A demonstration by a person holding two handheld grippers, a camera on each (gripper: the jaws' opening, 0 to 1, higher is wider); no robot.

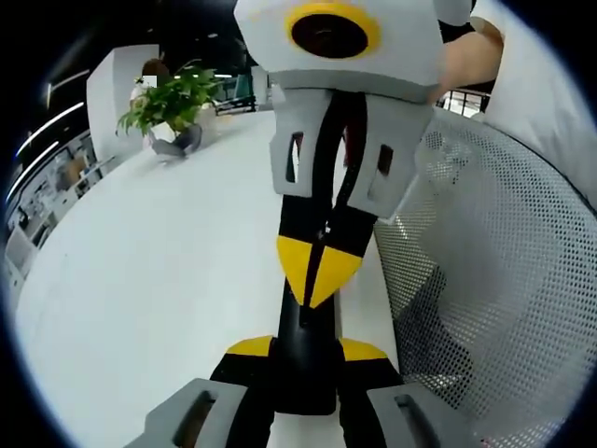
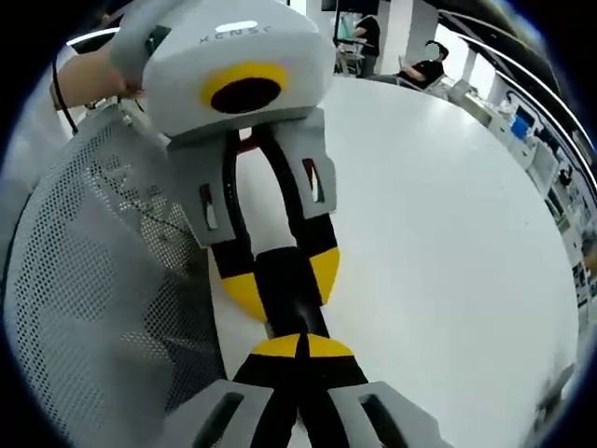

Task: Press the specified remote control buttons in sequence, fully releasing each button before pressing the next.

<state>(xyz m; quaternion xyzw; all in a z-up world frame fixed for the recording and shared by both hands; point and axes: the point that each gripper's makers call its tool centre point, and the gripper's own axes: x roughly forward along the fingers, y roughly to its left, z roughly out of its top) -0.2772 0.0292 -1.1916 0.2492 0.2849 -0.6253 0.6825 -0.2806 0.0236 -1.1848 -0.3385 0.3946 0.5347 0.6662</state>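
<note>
The left gripper [image 1: 306, 351] is clenched on a slim black remote control [image 1: 304, 378], one yellow-tipped jaw on each side, above the white round bench [image 1: 159, 280]. The right gripper [image 2: 300, 347] has its jaws closed together with nothing between them, tips touching the remote's face. A grey mesh chair back [image 1: 504, 280] stands just beside the bench.

Smooth white table [image 1: 168, 271]; perforated grey mesh chair back [image 1: 504, 280]; matt plastic tools.

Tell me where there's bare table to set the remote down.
The table is bare between the plant and the left gripper holding the remote. Crowded by the mesh chair, where the right gripper meets it.
</note>
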